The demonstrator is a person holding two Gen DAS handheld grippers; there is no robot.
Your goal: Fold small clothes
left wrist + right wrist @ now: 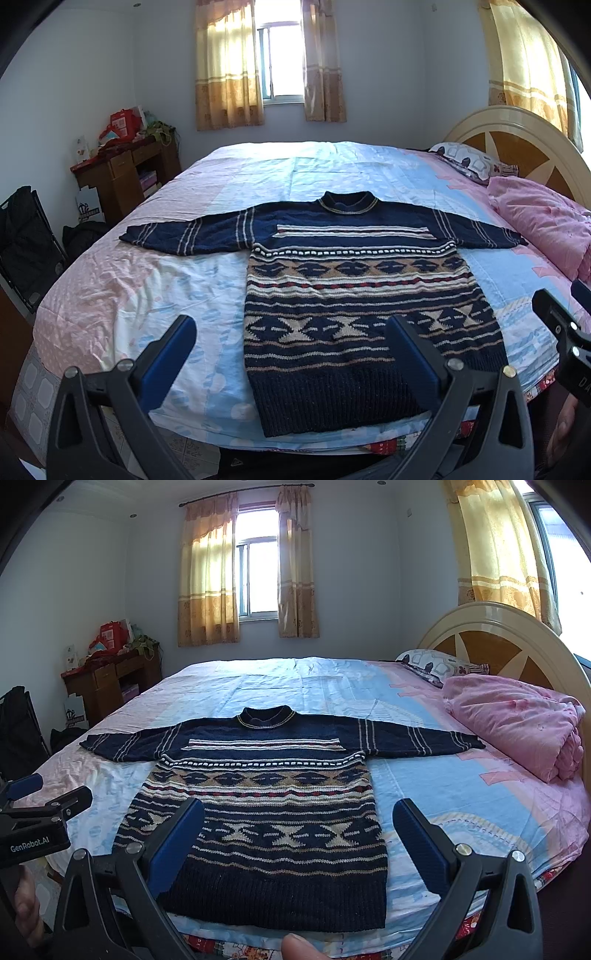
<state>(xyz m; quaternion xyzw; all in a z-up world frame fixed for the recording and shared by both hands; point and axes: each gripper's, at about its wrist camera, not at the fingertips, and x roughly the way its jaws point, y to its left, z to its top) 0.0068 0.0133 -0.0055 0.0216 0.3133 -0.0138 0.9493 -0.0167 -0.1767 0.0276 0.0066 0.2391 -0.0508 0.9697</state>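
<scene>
A small navy knit sweater (354, 280) with beige, white and red patterned bands lies flat on the bed (166, 280), front up, both sleeves spread out sideways, collar away from me. It also shows in the right wrist view (273, 797). My left gripper (291, 328) is open and empty, held above the hem's left side. My right gripper (299, 812) is open and empty, held above the hem's right side. The right gripper shows at the left view's right edge (565, 332); the left gripper shows at the right view's left edge (44, 797).
The bed sheet (424, 775) is pale blue and pink. A folded pink quilt (517, 723) and a pillow (436, 664) lie by the round headboard (506, 646) on the right. A cluttered wooden desk (125, 173) and a dark bag (26, 236) stand left of the bed.
</scene>
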